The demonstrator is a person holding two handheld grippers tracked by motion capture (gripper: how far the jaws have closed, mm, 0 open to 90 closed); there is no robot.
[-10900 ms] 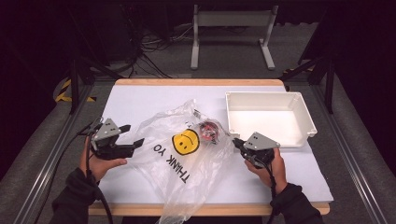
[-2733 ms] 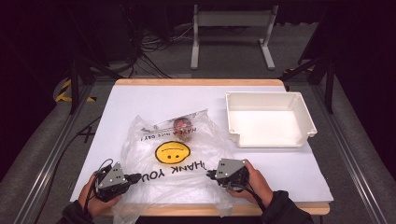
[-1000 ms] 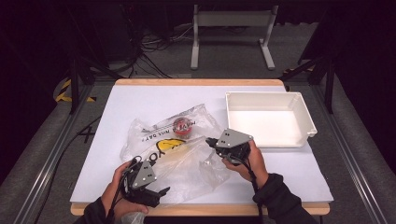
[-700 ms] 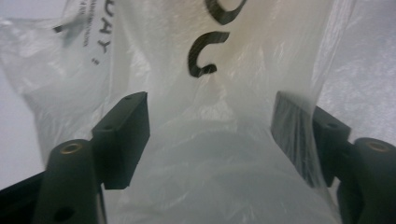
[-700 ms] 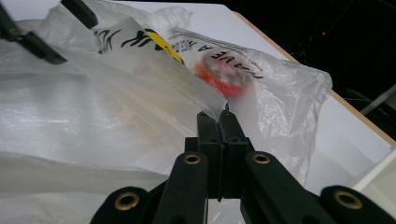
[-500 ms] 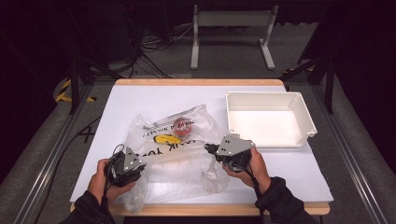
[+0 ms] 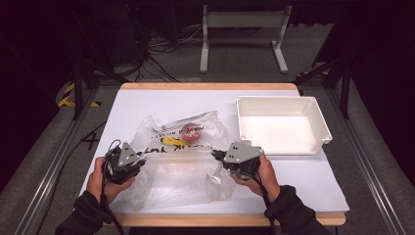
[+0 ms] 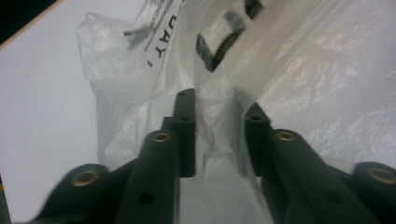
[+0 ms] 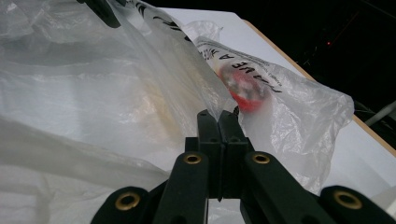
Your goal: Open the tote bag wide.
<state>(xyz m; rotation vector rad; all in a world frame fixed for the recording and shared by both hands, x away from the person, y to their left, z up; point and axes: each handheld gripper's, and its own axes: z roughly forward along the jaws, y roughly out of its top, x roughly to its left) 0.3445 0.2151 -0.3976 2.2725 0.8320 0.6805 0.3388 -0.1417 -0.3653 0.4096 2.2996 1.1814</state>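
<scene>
A crumpled clear plastic bag [image 7: 181, 171] with black lettering and a yellow smiley lies on the white table [image 7: 147, 105]. A red round thing [image 7: 192, 132] shows through the bag's far part, blurred behind the film [image 9: 245, 91] in the right gripper view. My left gripper [image 7: 141, 161] is at the bag's left edge. Its jaws [image 8: 219, 102] have just been closing and still stand apart, with a fold of the bag's film between them. My right gripper [image 7: 216, 154] is shut on a fold of the bag [image 9: 217, 116] at its right side.
A white rectangular tray [image 7: 320, 122] stands at the right of the table, beyond my right hand. The table's wooden front edge [image 7: 195, 219] runs just below the bag. Metal rails flank the table on both sides.
My left hand has come from the bag's near edge to its left edge, farther from the table's front. The right hand has shifted only slightly, still pinching the bag.
</scene>
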